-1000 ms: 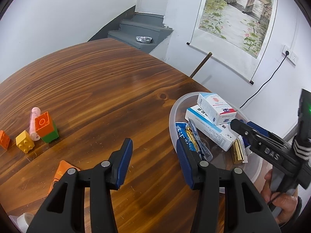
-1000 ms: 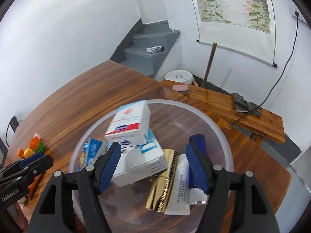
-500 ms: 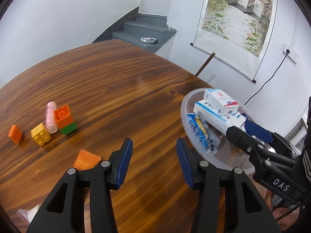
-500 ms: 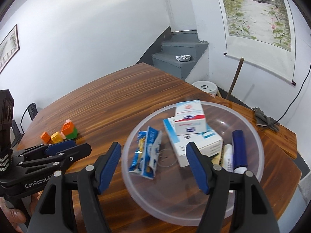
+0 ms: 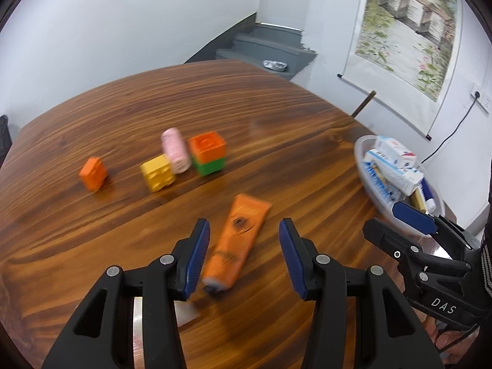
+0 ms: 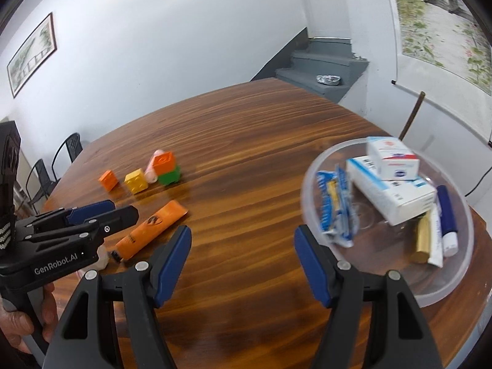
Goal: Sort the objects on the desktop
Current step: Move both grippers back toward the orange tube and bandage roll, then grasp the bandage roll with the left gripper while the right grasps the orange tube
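Near the table's right edge, a clear plastic bowl holds two white medicine boxes, blue sachets, a gold packet and tubes. Toward the near edge lies an orange tube, between the left gripper's parted, empty fingers. The right gripper, marked "DAS", gapes wide, holding nothing; the left reads "GenRobot.AI".

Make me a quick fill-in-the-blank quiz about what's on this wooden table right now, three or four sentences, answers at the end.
1. The orange block sits stacked on a ____ block.
2. The medicine boxes lie inside a clear plastic ____.
3. The tube lying between the left gripper fingers' line of sight is ____ in colour.
4. Both the left gripper and the right gripper hold ____.

Missing words: green; bowl; orange; nothing
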The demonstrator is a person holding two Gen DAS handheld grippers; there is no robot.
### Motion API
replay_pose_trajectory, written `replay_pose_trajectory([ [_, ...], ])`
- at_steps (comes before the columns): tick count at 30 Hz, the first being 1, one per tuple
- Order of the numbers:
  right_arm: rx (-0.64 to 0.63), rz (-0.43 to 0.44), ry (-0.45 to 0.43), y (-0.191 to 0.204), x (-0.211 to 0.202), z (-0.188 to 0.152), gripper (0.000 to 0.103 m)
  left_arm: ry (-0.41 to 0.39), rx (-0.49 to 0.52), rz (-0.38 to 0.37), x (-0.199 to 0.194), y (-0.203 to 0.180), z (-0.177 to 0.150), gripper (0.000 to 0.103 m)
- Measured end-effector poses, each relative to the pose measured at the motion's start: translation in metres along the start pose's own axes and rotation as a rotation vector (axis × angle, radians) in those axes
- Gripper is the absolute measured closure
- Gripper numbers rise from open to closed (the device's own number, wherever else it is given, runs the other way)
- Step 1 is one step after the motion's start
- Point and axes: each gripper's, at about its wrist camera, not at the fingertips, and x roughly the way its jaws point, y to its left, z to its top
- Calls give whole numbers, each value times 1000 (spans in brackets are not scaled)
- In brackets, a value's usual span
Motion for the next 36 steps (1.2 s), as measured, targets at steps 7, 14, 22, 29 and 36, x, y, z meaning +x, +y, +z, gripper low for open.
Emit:
replay_pose_trajectory([
  [7, 7, 27, 34, 26, 8, -11, 30, 18, -9, 29, -13, 38, -22, 52],
  [14, -11, 44, 62, 44, 13, -16, 30, 22, -24, 53, -22, 61, -34, 52],
  [22, -25, 68, 87, 61, 23, -16, 30, 20, -15, 52, -24, 67, -41, 52],
  [29, -2, 110, 129, 68, 42, -10, 30, 17, 1, 30, -25, 69, -43, 52],
  [36, 24, 151, 186, 78, 68, -1, 30, 21, -31, 41, -28, 78, -44, 44],
])
